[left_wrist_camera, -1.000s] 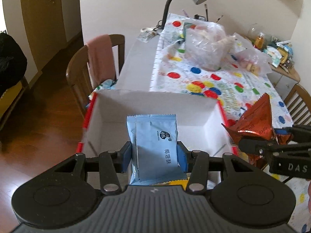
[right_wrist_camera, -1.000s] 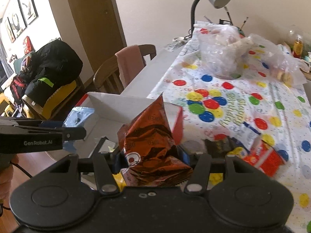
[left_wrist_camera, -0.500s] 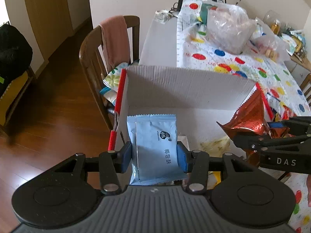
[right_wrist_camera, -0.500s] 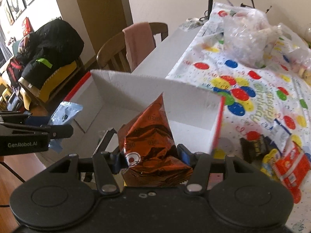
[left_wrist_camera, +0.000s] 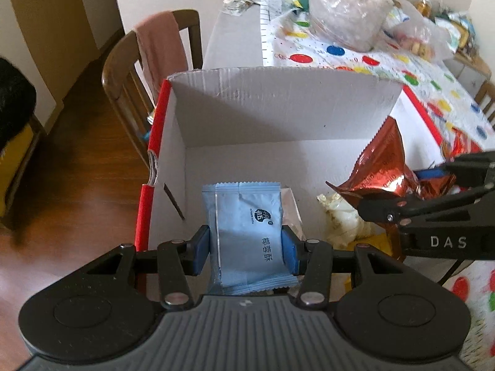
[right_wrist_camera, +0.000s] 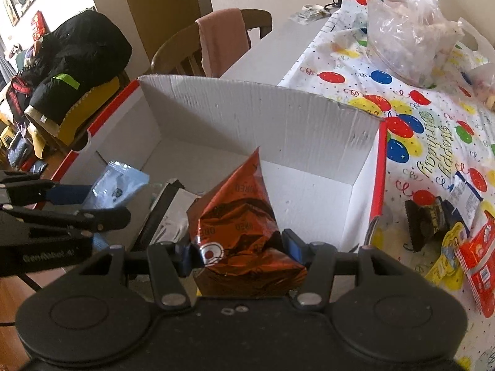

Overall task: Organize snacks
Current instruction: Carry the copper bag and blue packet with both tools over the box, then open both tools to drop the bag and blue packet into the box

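Both our grippers have come down toward the white cardboard box (left_wrist_camera: 278,117) since a second ago, so its inside now fills the views. Our left gripper (left_wrist_camera: 246,249) clamps a pale blue snack packet (left_wrist_camera: 249,235) upright over the box's near left part. Beside it, our right gripper (right_wrist_camera: 239,252) pinches a crumpled red foil bag (right_wrist_camera: 241,232) above the box floor. More snacks (right_wrist_camera: 458,235) lie on the balloon tablecloth (right_wrist_camera: 433,142) to the box's right.

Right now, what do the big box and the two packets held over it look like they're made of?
Box: corrugated cardboard, matte white inside, fluted ridges along its torn top edge, red outside.
Blue packet: smooth plastic film, slight sheen, crimped serrated end.
Red packet: probably metallised foil film, glossy and sharply creased.
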The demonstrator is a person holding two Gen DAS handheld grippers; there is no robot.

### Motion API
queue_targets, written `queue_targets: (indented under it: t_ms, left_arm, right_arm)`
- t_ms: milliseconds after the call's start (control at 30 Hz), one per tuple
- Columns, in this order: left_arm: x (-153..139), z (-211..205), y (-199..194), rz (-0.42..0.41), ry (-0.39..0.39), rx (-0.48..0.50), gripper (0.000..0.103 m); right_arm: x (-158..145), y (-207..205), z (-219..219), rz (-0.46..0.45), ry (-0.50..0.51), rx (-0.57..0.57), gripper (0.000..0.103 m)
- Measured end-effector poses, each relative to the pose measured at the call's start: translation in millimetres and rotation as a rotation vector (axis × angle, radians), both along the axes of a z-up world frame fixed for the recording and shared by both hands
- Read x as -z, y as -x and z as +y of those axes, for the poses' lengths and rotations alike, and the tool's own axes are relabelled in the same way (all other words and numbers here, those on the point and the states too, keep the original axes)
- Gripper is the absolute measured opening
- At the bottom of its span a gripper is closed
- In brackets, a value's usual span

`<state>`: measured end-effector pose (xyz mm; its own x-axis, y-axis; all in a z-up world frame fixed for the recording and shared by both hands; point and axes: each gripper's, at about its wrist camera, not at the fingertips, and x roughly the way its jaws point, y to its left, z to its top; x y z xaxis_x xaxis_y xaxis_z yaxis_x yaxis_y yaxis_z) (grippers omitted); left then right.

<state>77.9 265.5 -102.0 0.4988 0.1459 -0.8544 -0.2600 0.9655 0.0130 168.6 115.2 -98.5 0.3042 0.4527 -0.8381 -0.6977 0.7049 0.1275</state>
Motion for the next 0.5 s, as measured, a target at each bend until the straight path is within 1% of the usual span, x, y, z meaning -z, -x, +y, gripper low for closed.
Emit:
queue_targets:
  t_ms: [100, 267, 367, 433, 500]
  left_arm:
    - [1, -4, 0, 0.004, -0.002, 0.019, 0.048]
    - [4, -7, 2, 0.017, 0.002, 0.020, 0.048]
    - [4, -10, 4, 0.019, 0.008, 0.017, 0.048]
    - [4, -12, 7, 0.019, 0.009, 0.011, 0.049]
    - [3, -13, 8, 0.016, 0.008, 0.008, 0.050]
  right_arm:
    - [2, 1, 2, 0.000, 0.005, -0.005, 0.056]
    - [3, 3, 3, -0.006, 0.015, -0.007, 0.058]
    - [2, 5, 2, -0.007, 0.015, -0.013, 0.060]
    - [1, 7, 1, -0.017, 0.015, -0.005, 0.069]
    - [-1, 8, -3, -0.020, 0.013, 0.003, 0.075]
